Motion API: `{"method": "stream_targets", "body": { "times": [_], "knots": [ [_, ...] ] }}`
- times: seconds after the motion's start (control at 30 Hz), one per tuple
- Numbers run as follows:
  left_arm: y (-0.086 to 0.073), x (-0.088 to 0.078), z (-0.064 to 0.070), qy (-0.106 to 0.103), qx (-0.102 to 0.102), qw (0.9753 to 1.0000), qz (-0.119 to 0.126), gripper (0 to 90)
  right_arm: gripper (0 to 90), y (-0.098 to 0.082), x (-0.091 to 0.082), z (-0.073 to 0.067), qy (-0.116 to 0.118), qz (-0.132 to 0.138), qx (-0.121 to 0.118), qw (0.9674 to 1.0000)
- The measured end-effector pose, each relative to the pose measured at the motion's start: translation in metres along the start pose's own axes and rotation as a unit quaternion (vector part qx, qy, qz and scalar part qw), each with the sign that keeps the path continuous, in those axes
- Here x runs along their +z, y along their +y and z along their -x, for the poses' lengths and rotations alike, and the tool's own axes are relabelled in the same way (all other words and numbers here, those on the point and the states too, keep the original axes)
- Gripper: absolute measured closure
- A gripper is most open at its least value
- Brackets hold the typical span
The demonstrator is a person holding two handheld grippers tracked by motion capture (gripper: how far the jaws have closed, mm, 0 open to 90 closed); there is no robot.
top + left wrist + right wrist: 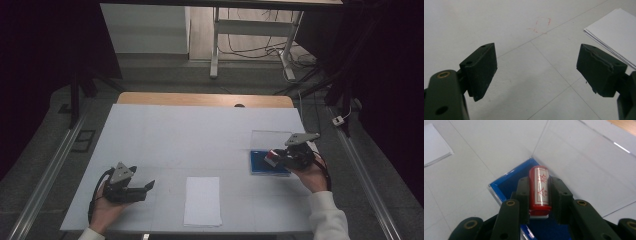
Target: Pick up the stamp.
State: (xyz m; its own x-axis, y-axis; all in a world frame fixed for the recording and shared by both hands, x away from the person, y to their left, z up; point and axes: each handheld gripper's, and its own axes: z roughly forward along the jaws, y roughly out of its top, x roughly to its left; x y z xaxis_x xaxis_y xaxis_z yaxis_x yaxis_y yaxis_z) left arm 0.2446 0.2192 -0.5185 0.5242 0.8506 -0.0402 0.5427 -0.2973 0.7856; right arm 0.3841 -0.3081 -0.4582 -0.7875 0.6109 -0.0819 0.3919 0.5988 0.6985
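A: Step in hand looks like the grab. The right gripper (539, 195) has its two black jaws closed tight on the red cylindrical stamp with a white label and red characters (539, 187), one pad on each long side.

B: Where's the stamp sitting?

A: Over the shallow blue plastic box with a clear hinged lid (506, 182), lid standing open behind it. In the high view the right gripper (272, 158) is over that blue box (260, 167) at the right side of the white table top (200, 140). Whether the stamp's lower end touches the box floor or is just lifted off it can't be told; the jaws hide it.

B: Left side?

A: The left gripper (536, 72) is wide open, nothing between its pads, only bare table under it. High view has the left gripper (142, 187) resting low at the near left, well apart from the box.

B: The paper?

A: A small stack of white paper sheets (202, 201) lies near the front edge, between the two hands, untouched. Its corner shows in the left gripper view (616, 32).

B: So next?

A: Probably lift the stamp clear of the box walls without tipping it, carry it across to the paper and press it down square. The grip needs to hold; a round body can roll between flat pads. The left gripper could steady the sheets.
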Motion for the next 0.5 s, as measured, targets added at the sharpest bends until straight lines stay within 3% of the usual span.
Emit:
{"method": "stream_targets", "body": {
  "times": [0.3, 0.5],
  "knots": [
    [0.0, 0.001, 0.002, 0.001, 0.008, 1.0, -0.004, 17.0, 70.1, 0.007, -0.012, -0.002, -0.008, 0.023, 0.013, 0.9996],
    [0.0, 0.001, 0.004, 0.003, 0.011, 0.9999, -0.007, 17.0, 70.1, 0.015, -0.018, -0.007, -0.023, 0.025, -0.002, 0.9994]
  ]
}}
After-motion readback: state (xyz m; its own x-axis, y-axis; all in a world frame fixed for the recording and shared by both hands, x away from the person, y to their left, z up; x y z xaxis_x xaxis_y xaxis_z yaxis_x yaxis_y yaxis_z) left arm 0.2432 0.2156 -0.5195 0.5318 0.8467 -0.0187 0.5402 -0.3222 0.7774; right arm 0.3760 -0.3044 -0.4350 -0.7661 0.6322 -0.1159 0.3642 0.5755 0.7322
